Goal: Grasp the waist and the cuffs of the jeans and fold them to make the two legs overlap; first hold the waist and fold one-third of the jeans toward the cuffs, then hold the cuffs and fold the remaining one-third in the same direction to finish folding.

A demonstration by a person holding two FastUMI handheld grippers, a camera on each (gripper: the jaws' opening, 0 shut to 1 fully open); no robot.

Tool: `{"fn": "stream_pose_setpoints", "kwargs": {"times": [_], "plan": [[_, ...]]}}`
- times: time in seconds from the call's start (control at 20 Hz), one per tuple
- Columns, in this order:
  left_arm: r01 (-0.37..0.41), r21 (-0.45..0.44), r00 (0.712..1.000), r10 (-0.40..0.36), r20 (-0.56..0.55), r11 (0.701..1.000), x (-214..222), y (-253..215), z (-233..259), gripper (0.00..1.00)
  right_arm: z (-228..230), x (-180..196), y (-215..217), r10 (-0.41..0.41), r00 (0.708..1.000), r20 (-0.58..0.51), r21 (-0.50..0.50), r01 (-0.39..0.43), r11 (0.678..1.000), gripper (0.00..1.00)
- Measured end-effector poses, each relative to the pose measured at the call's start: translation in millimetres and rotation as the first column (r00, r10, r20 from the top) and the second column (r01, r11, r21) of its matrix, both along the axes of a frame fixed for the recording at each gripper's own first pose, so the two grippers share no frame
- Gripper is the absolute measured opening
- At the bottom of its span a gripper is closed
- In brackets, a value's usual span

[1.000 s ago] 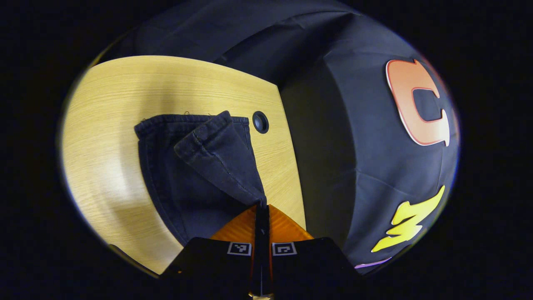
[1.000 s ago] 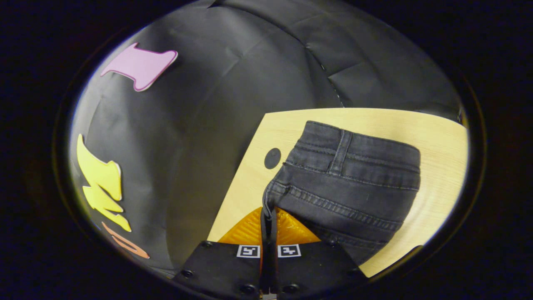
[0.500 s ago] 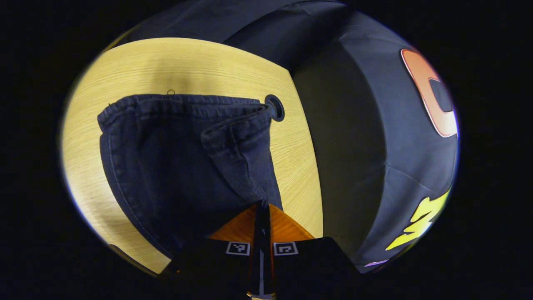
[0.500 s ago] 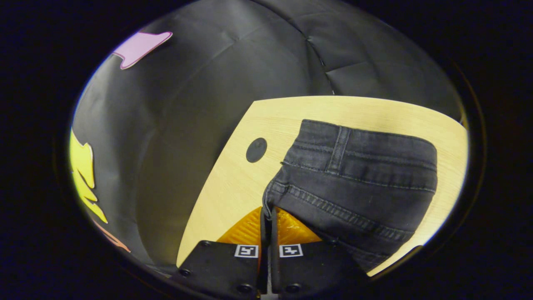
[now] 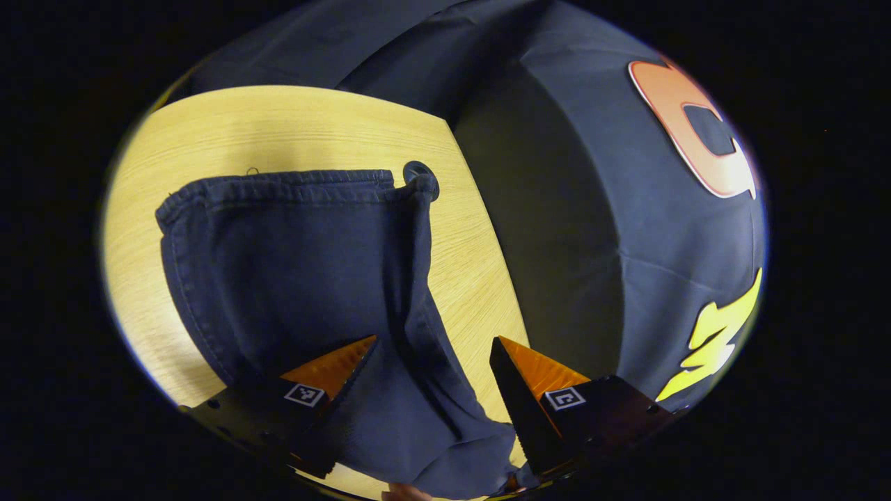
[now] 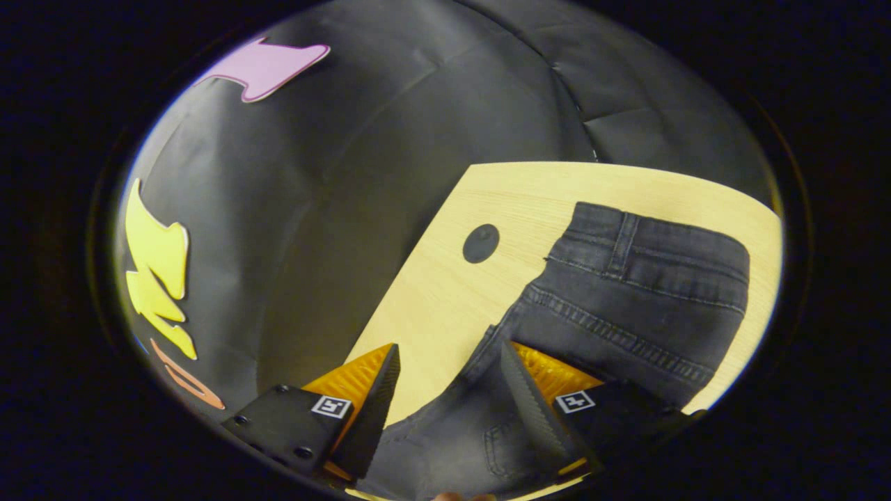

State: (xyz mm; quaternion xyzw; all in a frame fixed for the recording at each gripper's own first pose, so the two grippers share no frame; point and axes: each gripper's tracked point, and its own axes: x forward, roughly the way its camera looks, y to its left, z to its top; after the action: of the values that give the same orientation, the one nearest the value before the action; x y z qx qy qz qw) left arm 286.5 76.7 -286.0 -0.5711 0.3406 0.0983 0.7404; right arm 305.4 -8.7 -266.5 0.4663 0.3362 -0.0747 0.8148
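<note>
Dark jeans lie on the light wooden table [image 5: 209, 125]. In the left gripper view the leg end of the jeans [image 5: 292, 257] lies flat, its cuffs [image 5: 292, 186] along the far edge, one leg laid over the other. My left gripper [image 5: 435, 344] stands open just above the cloth, its fingers astride the leg's edge. In the right gripper view the waist end of the jeans [image 6: 640, 292] rests on the table [image 6: 529, 195], waistband [image 6: 661, 243] at the far side. My right gripper [image 6: 449, 351] stands open over the cloth's near edge, holding nothing.
A round dark cable hole [image 5: 422, 179] sits in the table beside the cuffs, near the table's edge; another hole [image 6: 481, 243] lies left of the waist. Black cloth walls stand close behind the table edges on both sides.
Both grippers were shut on the jeans' edge and have opened, letting the cloth go. The lifted leg has dropped flat onto the other leg; the waist end has settled.
</note>
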Motion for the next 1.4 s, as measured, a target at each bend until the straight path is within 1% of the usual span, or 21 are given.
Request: {"fn": "stream_pose_setpoints", "kwargs": {"times": [0.05, 0.1, 0.15, 0.2, 0.35, 0.5, 0.6, 0.65, 0.75, 0.8, 0.85, 0.9, 1.0, 1.1, 1.2, 1.25, 1.3, 1.35, 1.4], "plan": [[0.001, 0.013, 1.000, -0.001, 0.010, 1.000, -6.4, -0.3, 5.2, 0.99, 7.0, -2.1, -2.7, 0.006, 1.000, 0.020, -0.016, -0.005, 1.000, 0.95], [0.000, 0.029, 1.000, -0.001, 0.025, 1.000, -13.1, 1.0, 11.4, 0.99, 15.3, -6.8, -8.5, 0.009, 0.999, 0.035, -0.037, -0.008, 0.999, 0.96], [-0.001, 0.047, 0.999, -0.001, 0.041, 0.999, -18.9, 2.4, 18.9, 0.99, 23.3, -12.7, -15.5, 0.013, 0.999, 0.046, -0.055, -0.011, 0.998, 0.88], [0.003, 0.070, 0.999, -0.007, 0.053, 0.998, -25.3, 4.2, 26.2, 0.99, 30.8, -19.5, -24.1, 0.009, 0.999, 0.054, -0.068, -0.005, 0.998, 0.96], [0.021, 0.136, 0.991, -0.038, 0.125, 0.990, -45.9, 4.7, 62.2, 0.99, 47.8, -40.5, -60.5, -0.030, 0.997, 0.078, -0.099, 0.038, 0.994, 0.96], [0.039, 0.223, 0.973, -0.088, 0.211, 0.974, -70.1, -0.2, 104.5, 0.99, 47.1, -69.3, -100.0, -0.069, 0.996, 0.063, -0.134, 0.077, 0.988, 0.96], [0.053, 0.291, 0.958, -0.131, 0.256, 0.955, -87.0, -8.5, 131.6, 0.99, 36.3, -88.6, -125.1, -0.087, 0.996, 0.036, -0.166, 0.092, 0.982, 0.96], [0.056, 0.329, 0.945, -0.157, 0.287, 0.943, -94.8, -14.6, 147.7, 0.99, 29.1, -97.0, -135.1, -0.092, 0.995, 0.022, -0.184, 0.095, 0.978, 0.96], [0.065, 0.420, 0.918, -0.220, 0.331, 0.905, -109.7, -25.1, 177.4, 0.99, 14.4, -111.1, -150.2, -0.109, 0.994, 0.000, -0.197, 0.107, 0.974, 0.96], [0.054, 0.466, 0.900, -0.244, 0.360, 0.883, -118.0, -30.9, 195.1, 0.99, 5.9, -117.9, -157.1, -0.118, 0.993, -0.016, -0.198, 0.113, 0.974, 0.96], [0.041, 0.512, 0.883, -0.271, 0.383, 0.858, -125.4, -33.5, 211.7, 0.99, -2.5, -122.5, -163.0, -0.126, 0.992, -0.031, -0.196, 0.117, 0.973, 0.96], [0.026, 0.565, 0.865, -0.302, 0.402, 0.825, -135.3, -36.6, 228.3, 0.98, -10.1, -127.1, -167.6, -0.130, 0.991, -0.043, -0.192, 0.120, 0.974, 0.96], [0.005, 0.671, 0.841, -0.367, 0.399, 0.741, -151.6, -43.4, 248.1, 0.98, -18.0, -128.7, -170.1, -0.131, 0.990, -0.046, -0.185, 0.121, 0.975, 0.96], [-0.033, 0.771, 0.816, -0.428, 0.388, 0.636, -170.7, -45.9, 268.5, 0.98, -26.2, -127.0, -170.0, -0.116, 0.992, -0.045, -0.185, 0.105, 0.977, 0.96], [-0.099, 0.853, 0.773, -0.500, 0.390, 0.513, -184.8, -57.3, 297.2, 0.98, -34.3, -122.8, -165.1, -0.094, 0.994, -0.050, -0.180, 0.083, 0.980, 0.96], [-0.142, 0.882, 0.751, -0.532, 0.391, 0.449, -195.8, -62.8, 312.8, 0.98, -37.4, -120.4, -162.6, -0.087, 0.995, -0.045, -0.167, 0.078, 0.983, 0.96], [-0.177, 0.903, 0.731, -0.562, 0.387, 0.392, -203.1, -69.3, 325.9, 1.00, -40.5, -117.6, -160.5, -0.086, 0.995, -0.045, -0.155, 0.078, 0.985, 0.96], [-0.198, 0.913, 0.708, -0.592, 0.385, 0.357, -210.8, -76.8, 335.3, 0.98, -46.3, -117.2, -156.6, -0.082, 0.995, -0.053, -0.147, 0.073, 0.986, 0.96], [-0.203, 0.920, 0.695, -0.612, 0.377, 0.335, -217.0, -84.5, 340.1, 0.99, -51.3, -115.4, -152.9, -0.075, 0.996, -0.055, -0.137, 0.067, 0.988, 0.96]]}}
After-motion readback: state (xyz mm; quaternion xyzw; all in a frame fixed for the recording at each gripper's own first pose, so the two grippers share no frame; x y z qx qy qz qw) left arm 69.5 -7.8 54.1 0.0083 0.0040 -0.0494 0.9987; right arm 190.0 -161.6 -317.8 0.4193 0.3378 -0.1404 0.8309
